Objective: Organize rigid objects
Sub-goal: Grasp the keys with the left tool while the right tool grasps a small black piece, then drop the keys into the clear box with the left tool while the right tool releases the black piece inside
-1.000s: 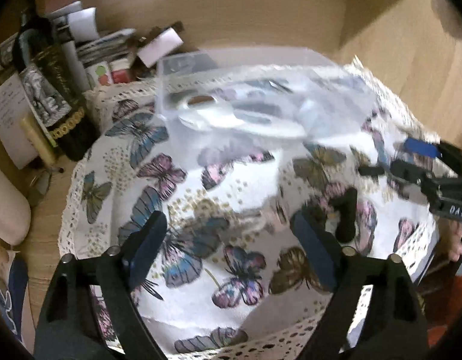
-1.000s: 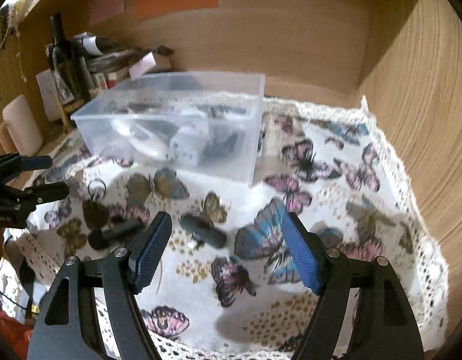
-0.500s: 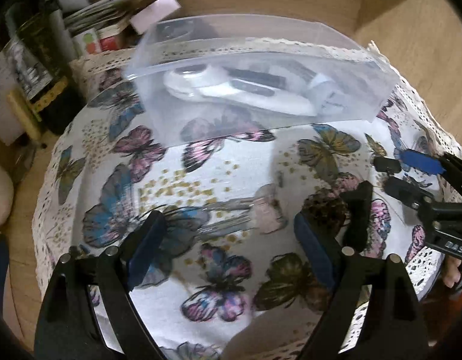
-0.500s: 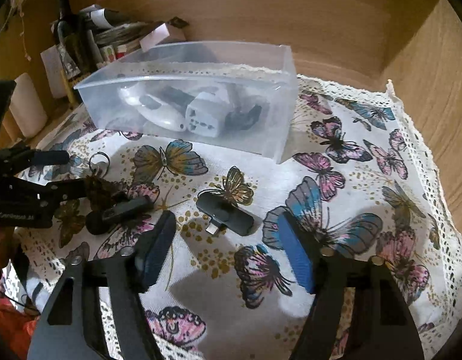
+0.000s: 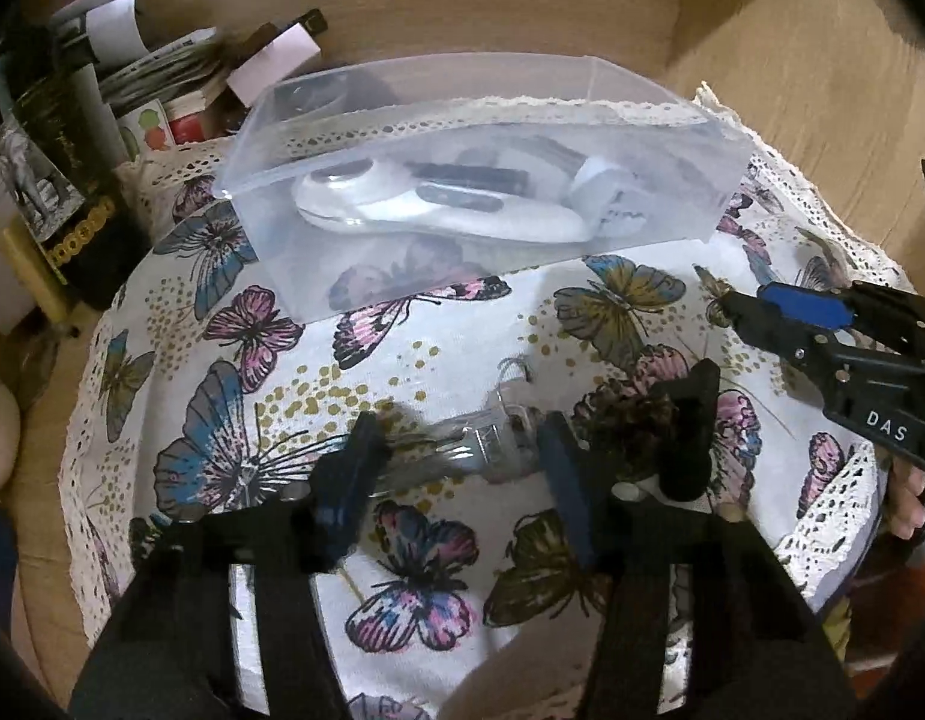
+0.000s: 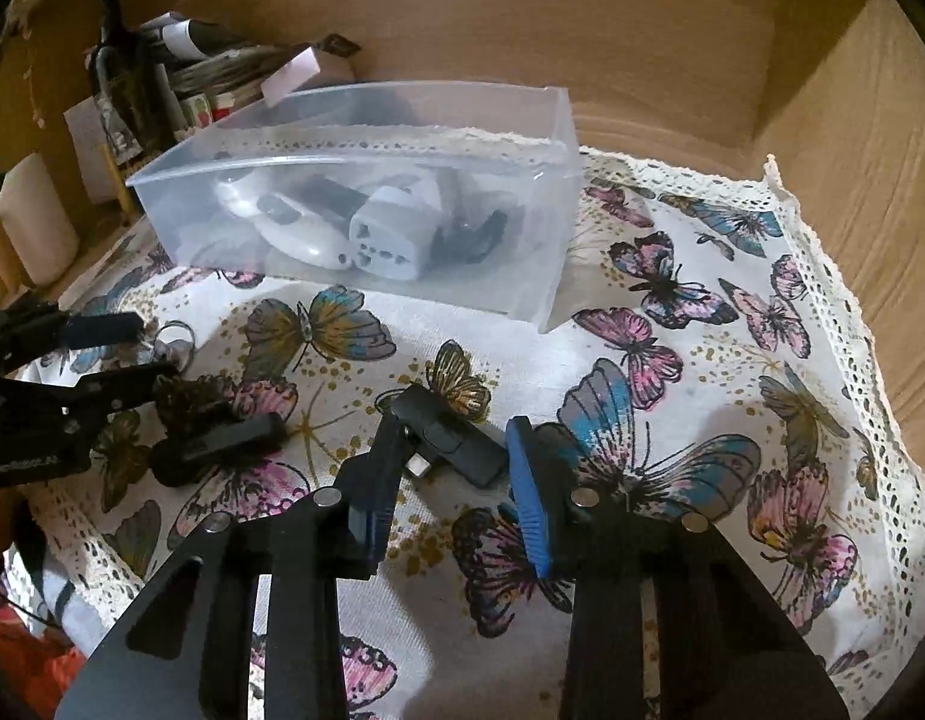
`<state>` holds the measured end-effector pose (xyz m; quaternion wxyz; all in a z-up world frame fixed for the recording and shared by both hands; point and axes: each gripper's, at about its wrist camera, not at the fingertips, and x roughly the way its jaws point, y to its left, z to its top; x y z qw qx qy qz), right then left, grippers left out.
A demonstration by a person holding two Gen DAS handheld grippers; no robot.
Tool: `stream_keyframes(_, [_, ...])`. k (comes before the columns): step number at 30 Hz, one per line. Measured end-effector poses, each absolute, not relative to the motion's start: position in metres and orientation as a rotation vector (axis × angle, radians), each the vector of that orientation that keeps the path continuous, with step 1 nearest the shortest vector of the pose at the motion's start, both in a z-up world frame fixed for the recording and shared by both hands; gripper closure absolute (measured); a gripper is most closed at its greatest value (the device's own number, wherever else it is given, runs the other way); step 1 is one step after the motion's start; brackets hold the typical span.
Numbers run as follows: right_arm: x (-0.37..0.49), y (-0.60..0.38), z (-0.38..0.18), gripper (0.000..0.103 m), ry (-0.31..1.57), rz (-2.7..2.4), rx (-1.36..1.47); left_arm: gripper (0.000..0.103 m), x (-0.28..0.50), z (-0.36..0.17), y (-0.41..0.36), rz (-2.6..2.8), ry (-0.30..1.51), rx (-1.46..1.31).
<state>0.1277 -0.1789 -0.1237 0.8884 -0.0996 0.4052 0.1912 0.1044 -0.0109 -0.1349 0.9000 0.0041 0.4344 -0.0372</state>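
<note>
A clear plastic box (image 5: 474, 138) (image 6: 366, 168) on the butterfly cloth holds a white device, a white adapter and dark items. My left gripper (image 5: 462, 462) is open, its jaws on either side of a bunch of keys (image 5: 492, 438); a key ring (image 6: 174, 336) shows in the right wrist view. A black stick with a furry pendant (image 5: 684, 432) (image 6: 222, 444) lies right of it. My right gripper (image 6: 456, 468) is open, its jaws on either side of a small black dongle (image 6: 456, 438). It also shows in the left wrist view (image 5: 786, 324).
The butterfly cloth (image 6: 702, 360) covers a wooden desk with wooden walls behind and at the right. Dark bottles (image 5: 60, 198), papers and small boxes (image 5: 180, 90) stand at the back left. A white roll (image 6: 36, 222) lies at the left edge.
Both grippers came down and forward toward the cloth. The left jaws narrowed around the keys, and the right jaws narrowed around the black dongle.
</note>
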Motion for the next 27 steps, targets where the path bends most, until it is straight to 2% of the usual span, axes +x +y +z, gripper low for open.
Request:
stream_keyframes(1, [0.127,-0.18,-0.121,0.071,0.835,0.398,-0.202,0.056,0.103,-0.132,-0.009,-0.079,0.891,0.005])
stream_keyframes(2, [0.126,-0.182,-0.118,0.071,0.824,0.396,-0.195,0.064,0.101,-0.128,-0.007,-0.083,0.882,-0.001])
stream_keyframes(3, [0.124,-0.183,-0.115,0.071,0.815,0.394,-0.19,0.065,0.1,-0.126,-0.006,-0.085,0.879,-0.003])
stream_keyframes(12, [0.116,-0.19,-0.084,0.071,0.717,0.378,-0.163,0.065,0.099,-0.114,0.0,-0.089,0.84,-0.035])
stream_keyframes(27, [0.13,-0.181,-0.024,0.071,0.531,0.39,-0.125,0.065,0.12,-0.029,0.016,-0.064,0.613,-0.065])
